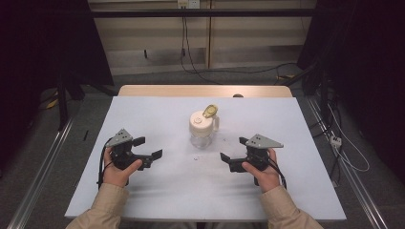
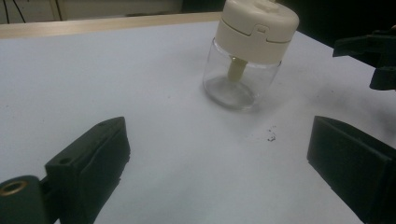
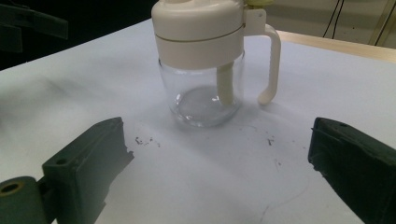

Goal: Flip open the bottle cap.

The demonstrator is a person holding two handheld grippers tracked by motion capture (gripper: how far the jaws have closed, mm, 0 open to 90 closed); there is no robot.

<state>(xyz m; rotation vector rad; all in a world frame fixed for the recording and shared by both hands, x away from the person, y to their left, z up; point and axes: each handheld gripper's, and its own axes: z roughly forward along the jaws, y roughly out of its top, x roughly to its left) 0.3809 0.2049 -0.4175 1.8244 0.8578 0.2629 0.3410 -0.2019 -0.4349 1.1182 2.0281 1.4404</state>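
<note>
So this is looking like the very start of the job, the approach step, with nothing grabbed yet. The jar (image 1: pixel 202 130) is standing upright in the middle of the desk (image 1: pixel 143 200), sitting between the two hands and a bit farther from the person. It's a clear glass one with a cream lid (image 3: pixel 198 28), a handle (image 3: pixel 271 65) down one side and a yellowish flip tab on top (looks empty to me, just a little stem hanging down inside).

The left gripper (image 1: pixel 146 148) is resting low near the desk on the left, jaws spread wide apart and holding nothing. The right gripper (image 1: pixel 233 152) is doing the same on the right, also wide open and empty. Both are pointing inward toward the jar but sitting well apart from it.

My guess for the next move: one gripper is going to need to slide in and clamp the glass body to steady it, while the other is going for the lid or the tab. The glass is round and probably slippery, so a centered squeeze below the lid is what I'd be aiming for. A few dark crumbs (image 2: pixel 271 136) are lying on the desk near the jar.
</note>
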